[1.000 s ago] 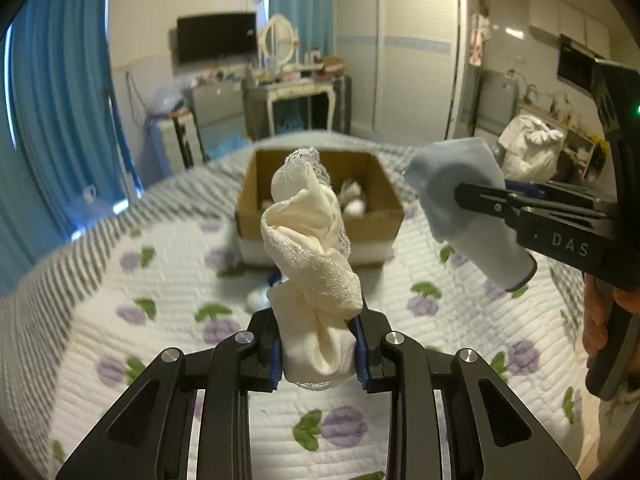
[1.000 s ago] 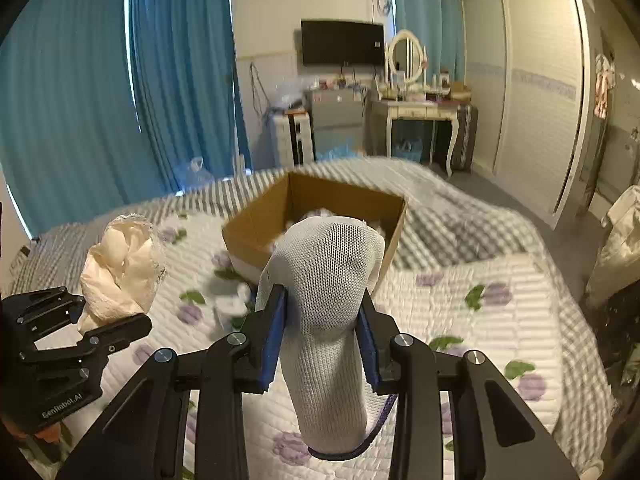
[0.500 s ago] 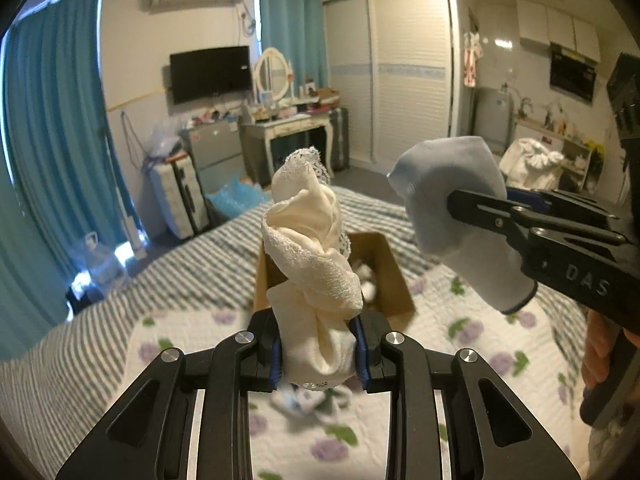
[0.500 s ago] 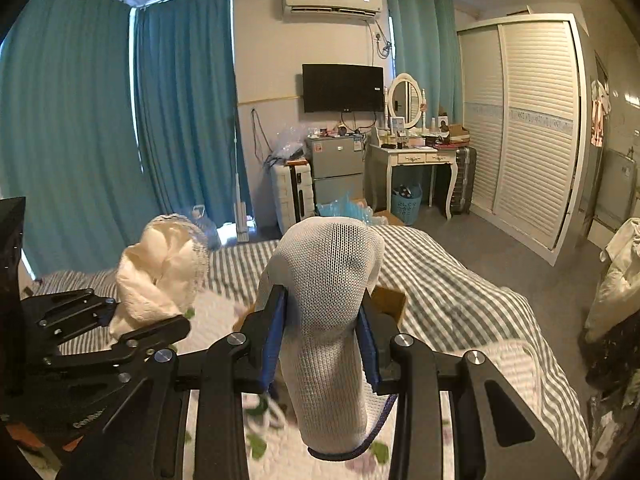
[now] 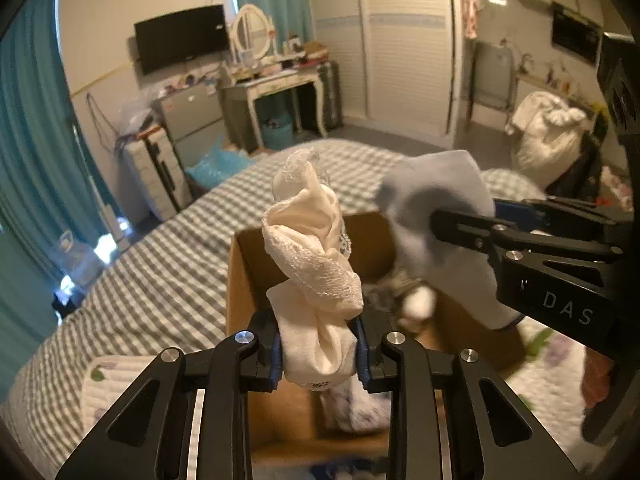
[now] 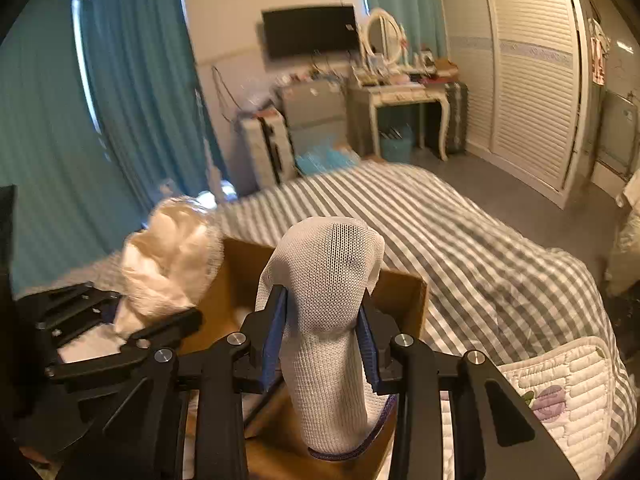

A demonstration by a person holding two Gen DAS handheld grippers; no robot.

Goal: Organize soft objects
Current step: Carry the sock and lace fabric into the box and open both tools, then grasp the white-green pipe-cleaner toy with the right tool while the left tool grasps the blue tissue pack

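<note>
My left gripper (image 5: 318, 350) is shut on a cream lace cloth (image 5: 312, 264) that stands up between its fingers, held above the open cardboard box (image 5: 240, 292). My right gripper (image 6: 322, 344) is shut on a white mesh sock (image 6: 326, 304) with a dark cuff, also above the box (image 6: 404, 296). In the left wrist view the right gripper (image 5: 452, 224) and its sock (image 5: 440, 216) hang over the box's right side. In the right wrist view the left gripper (image 6: 160, 320) and the cream cloth (image 6: 168, 260) are at the left. Several soft items (image 5: 412, 300) lie inside the box.
The box sits on a bed with a grey checked cover (image 5: 160, 264) and a flowered white quilt (image 6: 560, 384). Beyond the bed are blue curtains (image 6: 132, 92), a dressing table (image 5: 272, 88), suitcases (image 5: 160, 168) and a white wardrobe (image 6: 528, 72).
Both grippers have moved forward and down over the box with their cloths still held. The box now lies right under them and fills the lower view.
</note>
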